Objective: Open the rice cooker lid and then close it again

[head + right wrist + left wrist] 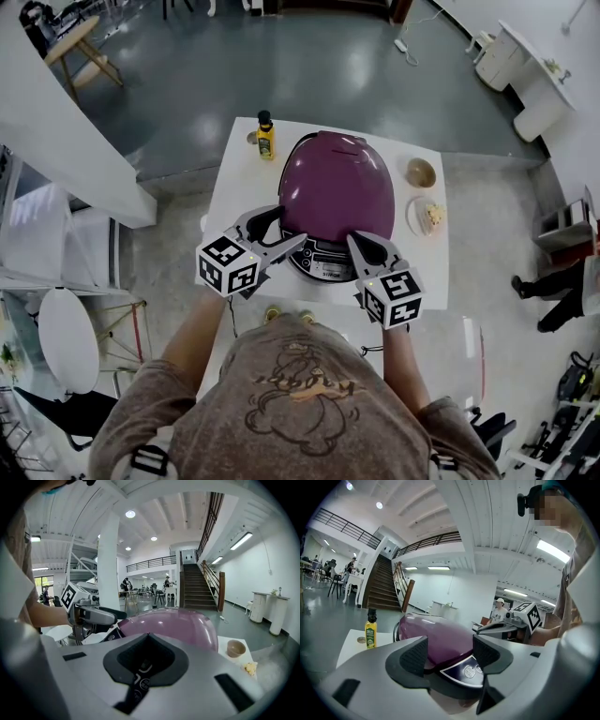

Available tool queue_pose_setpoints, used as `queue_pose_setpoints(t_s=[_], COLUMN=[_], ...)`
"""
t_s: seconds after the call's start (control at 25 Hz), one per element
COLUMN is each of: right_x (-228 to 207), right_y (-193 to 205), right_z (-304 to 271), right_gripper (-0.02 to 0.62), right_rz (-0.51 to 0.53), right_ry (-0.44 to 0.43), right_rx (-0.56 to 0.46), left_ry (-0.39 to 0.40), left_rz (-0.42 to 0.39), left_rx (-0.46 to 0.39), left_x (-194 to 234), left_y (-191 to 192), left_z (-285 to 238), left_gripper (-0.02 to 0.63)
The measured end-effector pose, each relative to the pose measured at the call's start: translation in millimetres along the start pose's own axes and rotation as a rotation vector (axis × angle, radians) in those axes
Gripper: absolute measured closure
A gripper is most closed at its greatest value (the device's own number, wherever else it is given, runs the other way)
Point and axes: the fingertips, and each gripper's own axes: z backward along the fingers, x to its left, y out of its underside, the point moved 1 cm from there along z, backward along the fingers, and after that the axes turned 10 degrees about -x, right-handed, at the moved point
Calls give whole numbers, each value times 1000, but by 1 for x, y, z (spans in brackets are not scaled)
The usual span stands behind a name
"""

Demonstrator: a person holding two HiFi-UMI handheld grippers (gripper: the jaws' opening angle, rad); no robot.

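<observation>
Bottle: a small yellow bottle (266,137) with a black cap is standing near the far edge of the white table (234,187).
Bowl: a brown bowl (421,172) is sitting on the table's right side.
Plate: a plate (415,223) is holding some food (434,215) just beside the bowl.

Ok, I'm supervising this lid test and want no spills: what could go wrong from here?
The lid may swing back and clip the bottle standing close by its far-left side. Its smooth surface gives the open left gripper little to catch, so it might slip. A sideways shove could slide the cooker into the bowl.
</observation>
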Motion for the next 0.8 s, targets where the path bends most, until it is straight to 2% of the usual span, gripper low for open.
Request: queue_pose_setpoints(t_s=[0.64, 0.8], right_x=[1, 0], right_y=[6, 8], right_z=[-2, -3], right_gripper=[592, 592], right_rz=[22, 10], right_ry=[-2, -8], right_rx=[60, 64], left_ry=[-153, -175], left_rz=[0, -5], left_rx=[3, 3], left_x=[26, 31], left_y=[6, 7], left_z=[3, 3], left_gripper=[517, 551])
